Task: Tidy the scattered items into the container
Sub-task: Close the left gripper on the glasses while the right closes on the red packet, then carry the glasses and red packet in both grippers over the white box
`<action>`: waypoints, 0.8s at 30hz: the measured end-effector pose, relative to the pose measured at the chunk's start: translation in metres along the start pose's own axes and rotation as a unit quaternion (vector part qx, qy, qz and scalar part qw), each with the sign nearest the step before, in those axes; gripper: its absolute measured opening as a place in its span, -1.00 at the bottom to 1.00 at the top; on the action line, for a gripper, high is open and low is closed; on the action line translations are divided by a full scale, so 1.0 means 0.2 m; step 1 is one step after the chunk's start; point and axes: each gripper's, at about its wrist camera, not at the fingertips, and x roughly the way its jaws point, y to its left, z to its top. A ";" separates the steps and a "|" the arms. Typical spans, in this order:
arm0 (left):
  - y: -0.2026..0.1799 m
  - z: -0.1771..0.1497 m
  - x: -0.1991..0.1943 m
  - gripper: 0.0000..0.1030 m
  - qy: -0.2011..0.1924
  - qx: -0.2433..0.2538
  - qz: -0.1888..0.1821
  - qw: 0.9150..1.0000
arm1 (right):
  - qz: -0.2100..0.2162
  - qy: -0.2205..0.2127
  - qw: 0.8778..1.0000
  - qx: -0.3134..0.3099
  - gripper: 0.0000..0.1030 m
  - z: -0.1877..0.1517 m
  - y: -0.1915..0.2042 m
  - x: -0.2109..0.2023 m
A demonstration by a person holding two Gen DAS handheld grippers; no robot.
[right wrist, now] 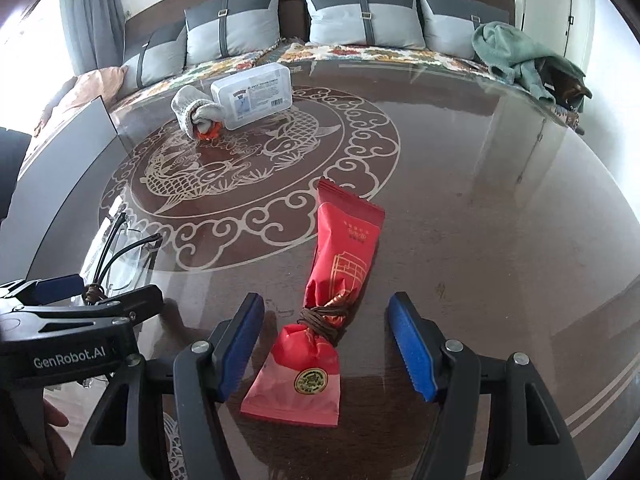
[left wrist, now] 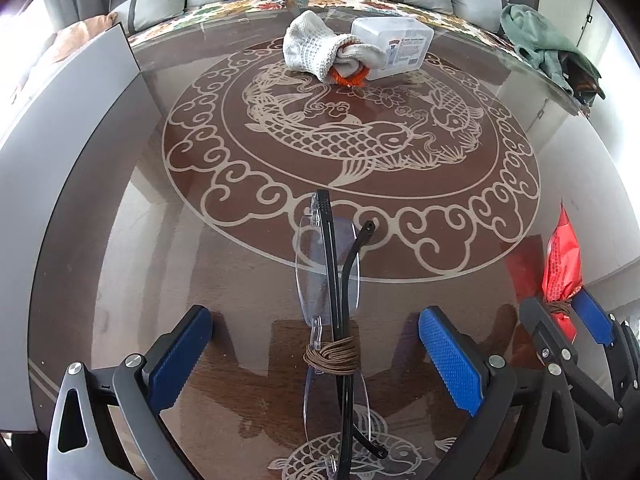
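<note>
The left gripper (left wrist: 316,356) stood wide apart around cord-bound folded glasses (left wrist: 332,280), pads clear. The right gripper (right wrist: 326,344) likewise straddled a tied red snack packet (right wrist: 340,256) (untouched). Only the right view showed a fingertip. The clear plastic box (right wrist: 252,94) sat far across the bare glass table (right wrist: 480,200), beside a knitted glove (right wrist: 192,110).

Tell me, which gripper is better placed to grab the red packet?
Right. The right gripper is open with the red packet lying between its fingers; the left gripper straddles the glasses instead.
</note>
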 end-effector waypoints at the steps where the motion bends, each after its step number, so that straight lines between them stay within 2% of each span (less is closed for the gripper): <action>1: 0.00 0.00 0.00 1.00 0.000 0.001 0.000 1.000 | -0.001 -0.002 1.000 -0.004 0.28 0.00 0.00 0.00; 2: 0.00 0.00 0.00 1.00 0.006 0.004 -0.003 1.000 | -0.006 -0.001 1.000 -0.008 0.23 0.00 0.01 0.00; 3: 0.00 -0.01 0.00 0.98 0.007 0.007 -0.007 1.000 | -0.012 0.001 1.000 -0.012 -0.05 0.00 0.01 0.00; 4: 0.00 -0.03 -0.03 0.84 -0.008 0.012 -0.008 1.000 | -0.014 -0.003 1.000 -0.011 -0.48 0.00 0.00 -0.01; 5: 0.01 -0.05 -0.05 0.30 -0.024 0.016 -0.010 1.000 | -0.010 -0.002 1.000 -0.004 -0.53 -0.01 -0.01 -0.02; 6: 0.02 -0.05 -0.06 -0.35 -0.026 0.012 -0.024 0.999 | -0.005 0.001 1.000 0.003 -0.53 -0.01 -0.02 -0.02; 7: 0.04 -0.06 -0.08 -0.71 -0.028 0.008 -0.038 0.999 | 0.001 0.003 1.000 0.012 -0.53 -0.01 -0.04 -0.03; 9: 0.07 -0.08 -0.09 -0.77 -0.030 -0.010 -0.069 0.997 | 0.012 0.006 1.000 0.028 -0.53 -0.03 -0.06 -0.04; 12: 0.13 -0.11 -0.11 -0.77 -0.032 -0.031 -0.087 0.995 | 0.028 0.011 0.998 0.046 -0.53 -0.06 -0.08 -0.08; 24: 0.12 -0.22 -0.43 -0.77 -0.085 -0.017 -0.080 0.993 | 0.064 -0.006 0.998 0.027 -0.53 -0.11 0.04 -0.31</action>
